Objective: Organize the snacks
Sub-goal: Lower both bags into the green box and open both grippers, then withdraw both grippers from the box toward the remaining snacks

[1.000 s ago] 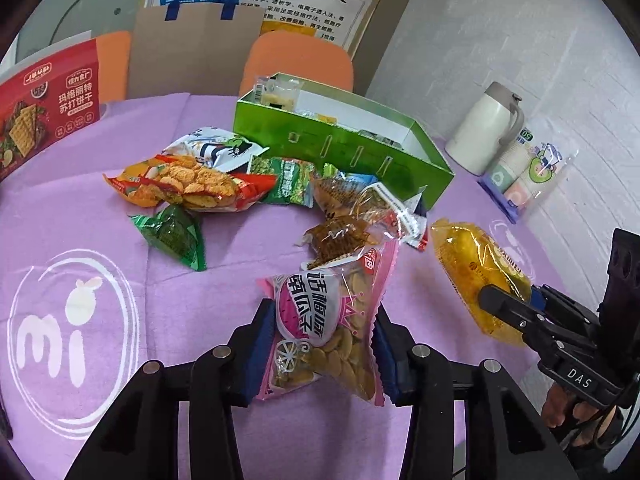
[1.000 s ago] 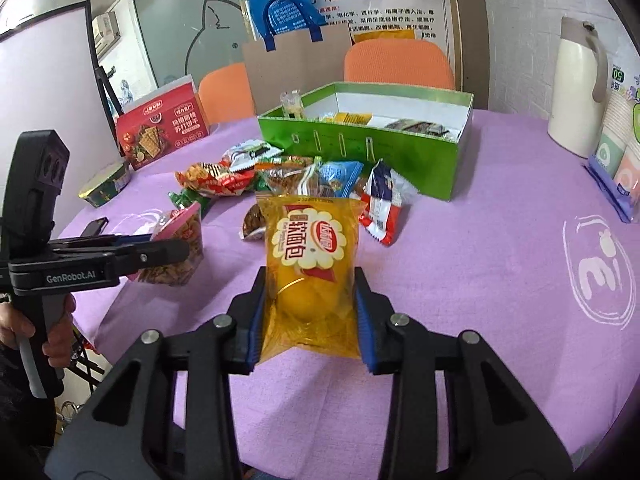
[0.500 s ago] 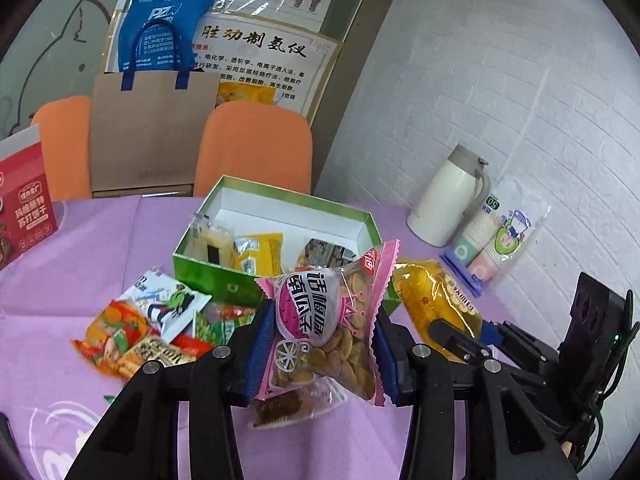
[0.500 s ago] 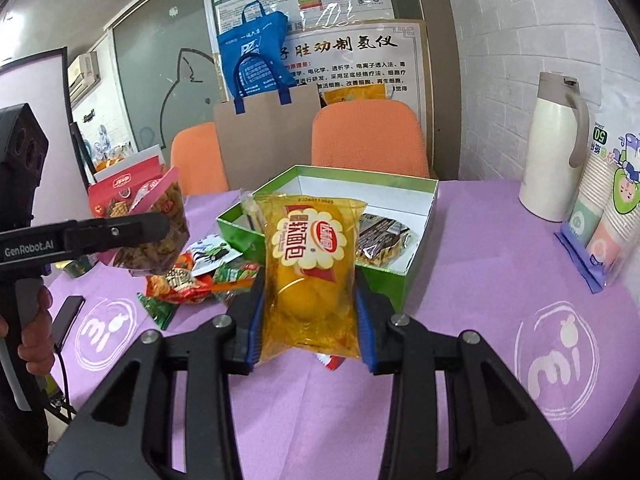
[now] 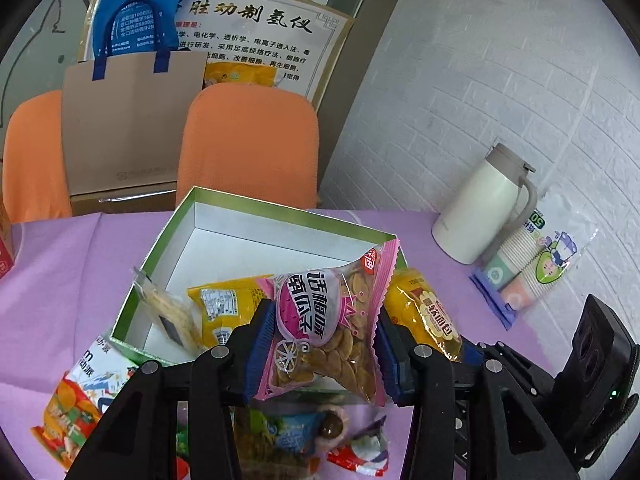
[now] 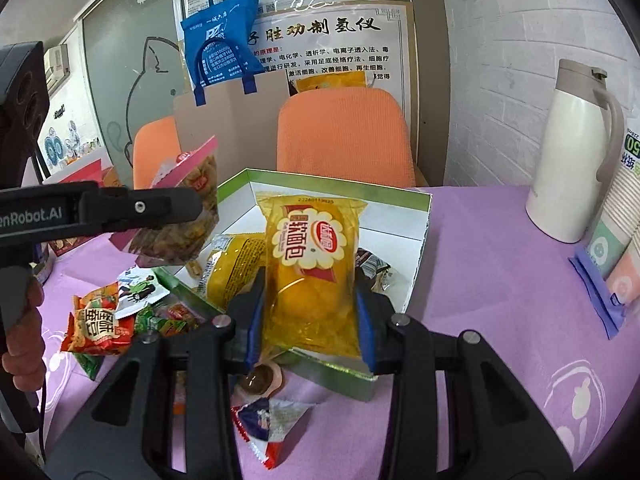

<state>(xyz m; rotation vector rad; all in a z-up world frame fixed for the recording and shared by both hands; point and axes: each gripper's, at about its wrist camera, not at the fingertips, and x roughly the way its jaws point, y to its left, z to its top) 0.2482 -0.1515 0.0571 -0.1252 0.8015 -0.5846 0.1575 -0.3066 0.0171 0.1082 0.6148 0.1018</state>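
Left gripper (image 5: 322,354) is squeezing the pink snack bag (image 5: 328,328) tight between its blue pads, right gripper (image 6: 310,320) is doing the same with the yellow bread pack (image 6: 314,264). Both are hanging over the near end of the green box (image 5: 256,204), loose snacks (image 6: 100,326) lying on the purple tablecloth (image 6: 500,280) to the left.

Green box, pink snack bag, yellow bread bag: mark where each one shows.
Green box (image 5: 256,206), left wrist view, far rim.
Pink snack bag (image 5: 320,320), left wrist view, front middle, between the jaws.
Yellow bread bag (image 6: 312,264), right wrist view, front, below the label.
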